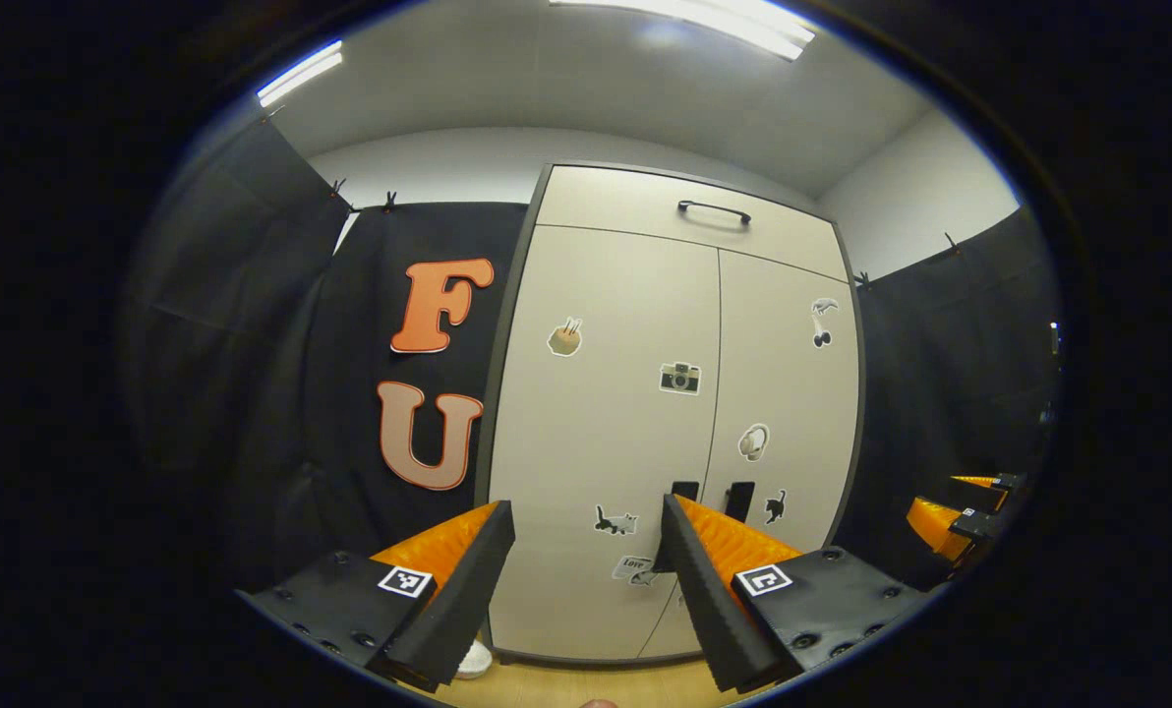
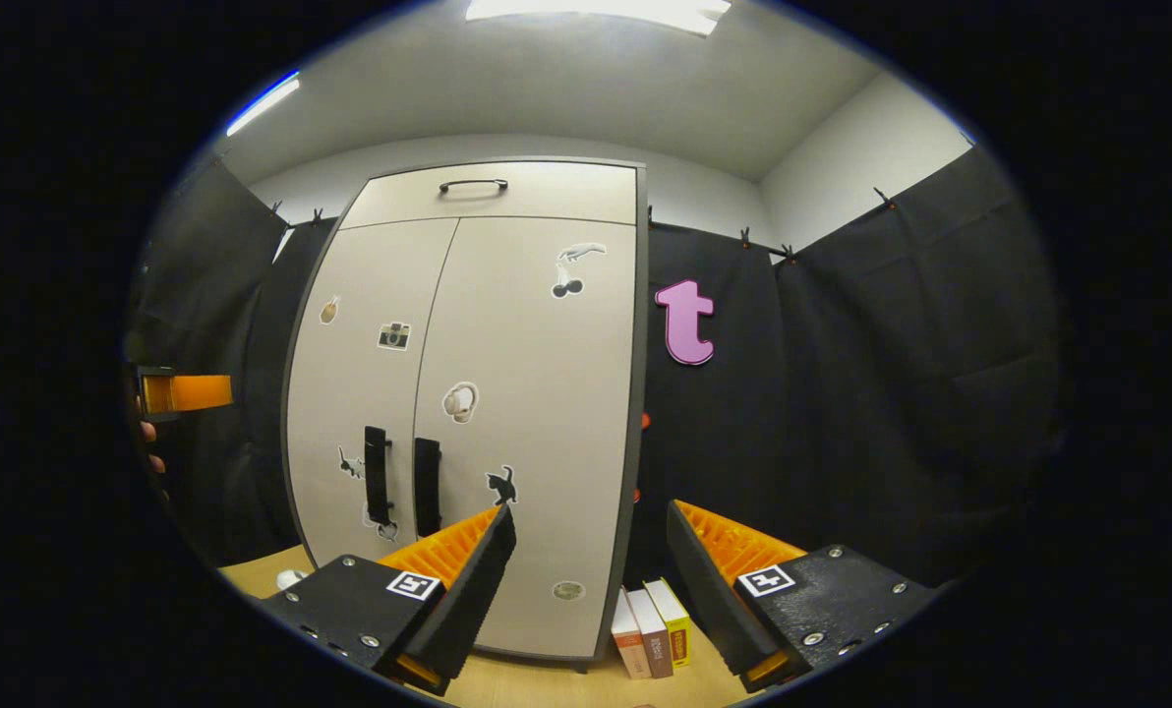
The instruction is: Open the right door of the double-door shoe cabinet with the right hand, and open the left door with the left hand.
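Observation:
A beige double-door shoe cabinet (image 1: 645, 393) (image 2: 507, 393) stands upright against the black cloth, both doors closed. Two black vertical handles sit side by side at the middle seam: the left door handle (image 2: 377, 475) (image 1: 685, 489) and the right door handle (image 2: 428, 485) (image 1: 740, 499). My left gripper (image 1: 586, 516) is open, some way in front of the left door. My right gripper (image 2: 591, 521) is open too, pointing at the cabinet's right edge and holding nothing. The right gripper (image 1: 960, 506) shows orange at the far right of the left gripper view; the left gripper (image 2: 185, 392) shows at the far left of the right gripper view.
A top drawer with a black bar handle (image 1: 714, 210) (image 2: 473, 184) caps the cabinet. Three books (image 2: 652, 615) stand on the wooden floor right of the cabinet. A white shoe (image 1: 473, 661) lies at its lower left corner. Black cloth walls close in both sides.

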### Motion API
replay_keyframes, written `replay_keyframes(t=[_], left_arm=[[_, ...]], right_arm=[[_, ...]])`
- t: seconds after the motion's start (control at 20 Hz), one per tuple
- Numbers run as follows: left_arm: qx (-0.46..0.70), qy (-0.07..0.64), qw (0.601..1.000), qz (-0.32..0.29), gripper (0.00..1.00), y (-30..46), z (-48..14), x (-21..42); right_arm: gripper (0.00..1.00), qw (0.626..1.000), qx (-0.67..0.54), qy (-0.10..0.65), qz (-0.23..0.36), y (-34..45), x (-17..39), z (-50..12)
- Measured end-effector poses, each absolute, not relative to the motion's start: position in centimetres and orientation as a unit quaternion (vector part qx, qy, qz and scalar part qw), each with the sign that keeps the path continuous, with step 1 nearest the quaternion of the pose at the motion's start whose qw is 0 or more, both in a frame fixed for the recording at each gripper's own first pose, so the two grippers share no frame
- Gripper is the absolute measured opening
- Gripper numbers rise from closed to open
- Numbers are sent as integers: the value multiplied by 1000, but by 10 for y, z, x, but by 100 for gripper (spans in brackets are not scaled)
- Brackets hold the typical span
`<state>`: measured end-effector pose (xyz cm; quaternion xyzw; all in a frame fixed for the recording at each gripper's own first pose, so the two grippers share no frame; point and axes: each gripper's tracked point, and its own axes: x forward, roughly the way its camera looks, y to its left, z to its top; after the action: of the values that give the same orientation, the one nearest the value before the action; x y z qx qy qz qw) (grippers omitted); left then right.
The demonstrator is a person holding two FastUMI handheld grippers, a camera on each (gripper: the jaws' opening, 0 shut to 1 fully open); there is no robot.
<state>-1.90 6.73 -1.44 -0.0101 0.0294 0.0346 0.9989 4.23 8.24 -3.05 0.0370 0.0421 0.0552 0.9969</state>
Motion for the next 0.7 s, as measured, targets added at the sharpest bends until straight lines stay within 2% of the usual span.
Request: replay_keyframes(t=[0.3, 0.7], left_arm=[[1, 26, 998, 64, 96, 115, -19, -27], [10, 37, 996, 82, 96, 163, -36, -23]], right_arm=[[93, 989, 63, 79, 110, 160, 80, -55], [80, 975, 94, 138, 146, 238, 132, -93]])
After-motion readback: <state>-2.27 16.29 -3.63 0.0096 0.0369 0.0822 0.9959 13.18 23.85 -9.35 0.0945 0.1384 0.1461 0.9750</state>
